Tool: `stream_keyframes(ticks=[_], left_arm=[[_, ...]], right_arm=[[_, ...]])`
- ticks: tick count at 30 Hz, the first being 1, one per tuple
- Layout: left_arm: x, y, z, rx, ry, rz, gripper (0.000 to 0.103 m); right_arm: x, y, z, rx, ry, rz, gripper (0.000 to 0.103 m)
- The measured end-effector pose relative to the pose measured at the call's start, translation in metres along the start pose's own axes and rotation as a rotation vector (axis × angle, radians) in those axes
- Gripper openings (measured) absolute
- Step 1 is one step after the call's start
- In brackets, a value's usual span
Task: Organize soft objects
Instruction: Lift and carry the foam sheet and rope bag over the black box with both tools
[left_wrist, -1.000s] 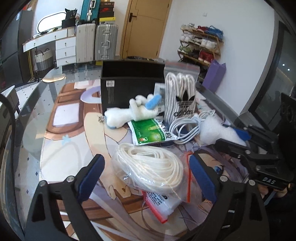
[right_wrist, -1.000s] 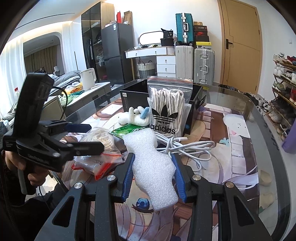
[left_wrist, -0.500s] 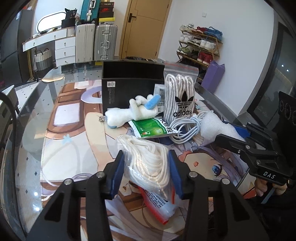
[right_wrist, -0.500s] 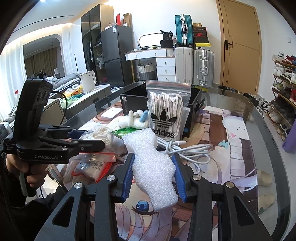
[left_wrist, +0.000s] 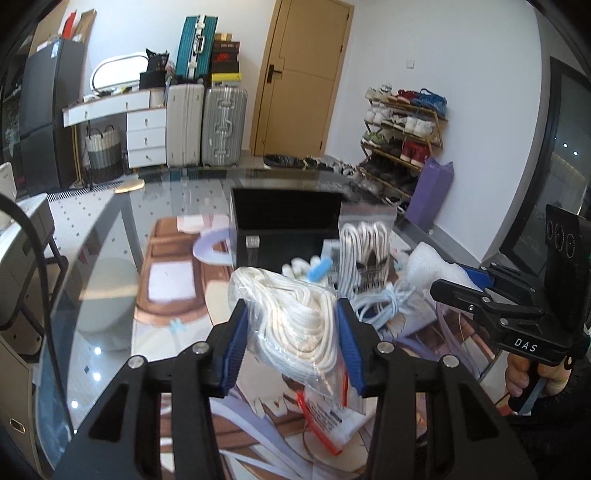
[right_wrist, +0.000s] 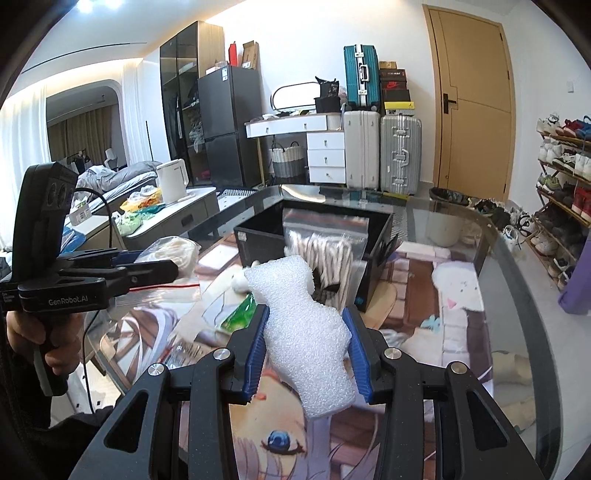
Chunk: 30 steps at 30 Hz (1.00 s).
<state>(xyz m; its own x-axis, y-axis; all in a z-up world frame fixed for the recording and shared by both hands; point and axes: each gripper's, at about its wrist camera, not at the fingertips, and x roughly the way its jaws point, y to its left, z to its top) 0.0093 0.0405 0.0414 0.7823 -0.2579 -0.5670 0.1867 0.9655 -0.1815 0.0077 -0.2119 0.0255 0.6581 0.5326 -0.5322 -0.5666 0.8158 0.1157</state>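
A clear zip bag of white rope (left_wrist: 295, 317) hangs above the table, pinched between the blue pads of my left gripper (left_wrist: 291, 314). That gripper (right_wrist: 147, 267) also shows at the left of the right wrist view, bag bulging past it. My right gripper (right_wrist: 306, 314) is shut on a white foam piece (right_wrist: 306, 332), which is held off the table. In the left wrist view the right gripper (left_wrist: 454, 288) reaches in from the right with the foam piece (left_wrist: 428, 266) ahead of it.
An open black box (left_wrist: 284, 221) stands at the far middle of the glass table (left_wrist: 110, 280). A bag of striped laces (left_wrist: 365, 251) leans on the box. A plush toy (left_wrist: 310, 266), a white cable (left_wrist: 384, 299) and a green packet (right_wrist: 240, 314) lie in front.
My left gripper closed on the rope bag and lifted it off the table. The right gripper rose a little with the foam piece still in it.
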Motion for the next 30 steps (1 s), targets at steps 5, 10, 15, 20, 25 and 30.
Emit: stream_keyframes(ticks=[5, 10, 15, 20, 25, 30], left_arm=[[0.000, 0.000, 0.017, 0.017, -0.047, 0.019, 0.045], [0.004, 0.001, 0.032, 0.023, -0.078, 0.030, 0.045], [0.013, 0.003, 0.043, 0.019, -0.099, 0.043, 0.045], [0.025, 0.008, 0.054, 0.005, -0.105, 0.056, 0.045], [0.038, 0.015, 0.066, -0.007, -0.109, 0.067, 0.045], [0.053, 0.018, 0.076, -0.014, -0.103, 0.072, 0.045]], right_arm=[[-0.003, -0.003, 0.017, -0.012, -0.029, -0.010, 0.041], [-0.003, -0.005, 0.035, -0.025, -0.053, -0.022, 0.041], [0.003, -0.009, 0.052, -0.024, -0.065, -0.028, 0.041], [0.012, -0.017, 0.068, -0.006, -0.066, -0.028, 0.041], [0.024, -0.026, 0.084, -0.003, -0.062, -0.030, 0.041], [0.039, -0.032, 0.096, 0.005, -0.048, -0.026, 0.041]])
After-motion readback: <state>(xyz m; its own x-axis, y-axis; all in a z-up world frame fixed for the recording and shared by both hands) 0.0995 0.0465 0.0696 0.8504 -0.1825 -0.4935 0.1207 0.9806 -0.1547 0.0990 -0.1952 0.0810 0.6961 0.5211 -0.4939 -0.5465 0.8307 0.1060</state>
